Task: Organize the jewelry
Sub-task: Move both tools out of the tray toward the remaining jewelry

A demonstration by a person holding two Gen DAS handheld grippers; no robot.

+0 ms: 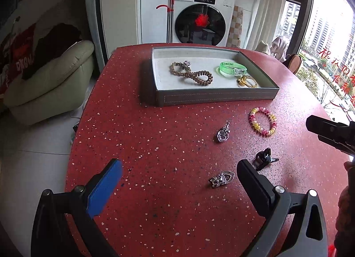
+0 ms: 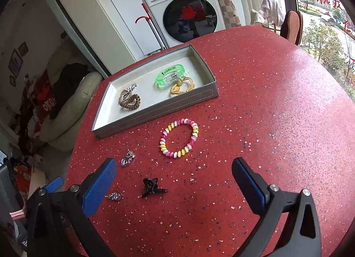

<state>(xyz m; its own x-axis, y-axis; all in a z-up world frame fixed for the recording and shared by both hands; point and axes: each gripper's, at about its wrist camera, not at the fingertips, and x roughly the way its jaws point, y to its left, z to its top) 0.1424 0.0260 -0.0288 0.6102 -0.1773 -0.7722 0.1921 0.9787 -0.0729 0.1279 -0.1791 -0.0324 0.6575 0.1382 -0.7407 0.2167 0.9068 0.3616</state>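
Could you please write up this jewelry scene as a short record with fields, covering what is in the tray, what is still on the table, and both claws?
surface: red speckled table
tray: brown spiral hair tie, green bracelet, gold piece
loose on table: pink and yellow bead bracelet, black hair clip, two silver heart charms
left claw: open, empty
right claw: open, empty

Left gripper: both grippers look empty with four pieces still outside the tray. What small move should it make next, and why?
Probably lower the left gripper onto the heart-shaped silver charm. Its jaws are open and empty, and that charm lies nearest, just ahead between its fingers on the red table, outside the tray.
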